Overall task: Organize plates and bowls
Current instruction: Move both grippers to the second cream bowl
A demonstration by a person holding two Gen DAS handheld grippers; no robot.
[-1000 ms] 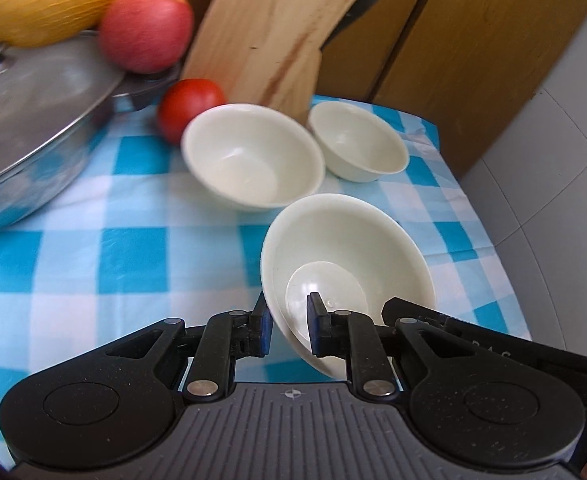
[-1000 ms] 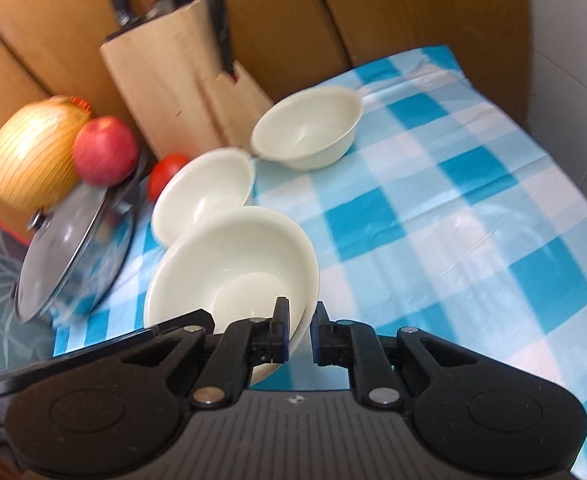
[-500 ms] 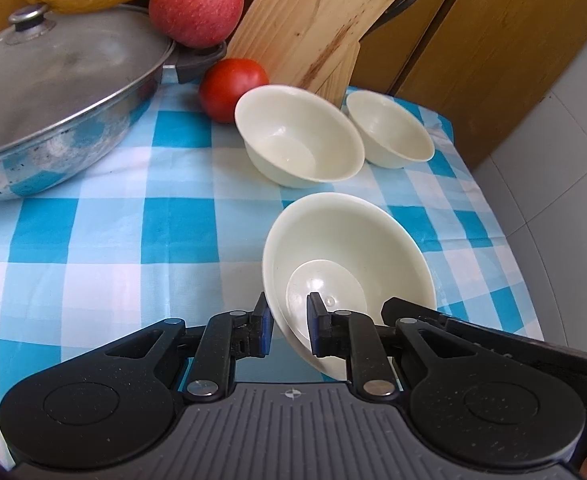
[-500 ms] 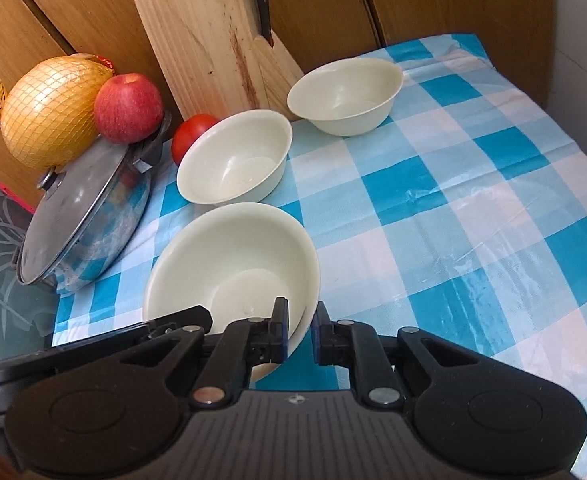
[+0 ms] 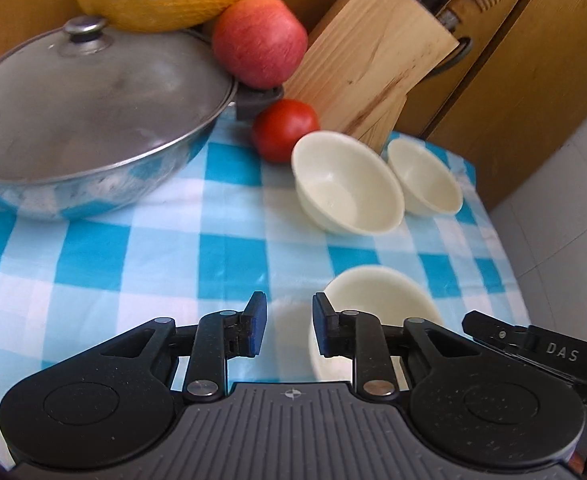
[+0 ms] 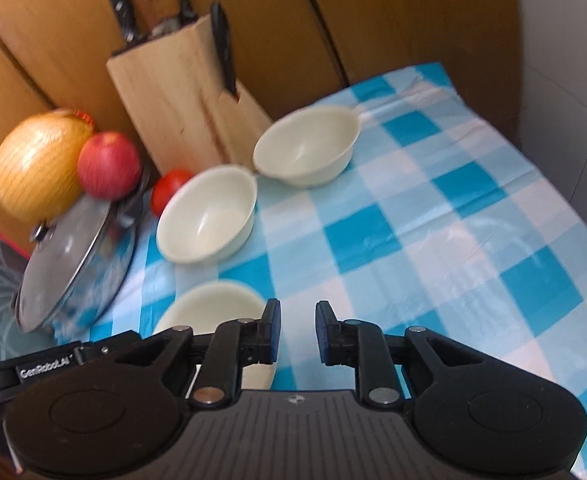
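Both grippers are off the near bowl (image 5: 377, 296) now, and it sits on the checked cloth (image 5: 93, 256) at about five o'clock in the left wrist view, partly hidden behind the tool. The left gripper (image 5: 289, 330) has just been opening its jaws; they stand a little apart with only cloth showing between them, the bowl's rim just to the right of the right-hand jaw. Same story on the other side: the right gripper (image 6: 296, 332) has just been opening too, a narrow empty gap, with that bowl (image 6: 213, 300) down at seven o'clock beside its left-hand jaw. So one bowl looks set down, and that reads as one placement done. Still standing alone are the middle bowl (image 5: 347, 184) at one o'clock, just beside the tomato (image 5: 285, 128), and the far bowl (image 5: 425, 178) next to it, near the knife block (image 5: 373, 60). Nothing is nested yet; three bowls sit separately, so the gathering looks mostly ahead. No plates are visible in either view. The lidded pan (image 5: 93, 120) holds ten o'clock, out of the way.
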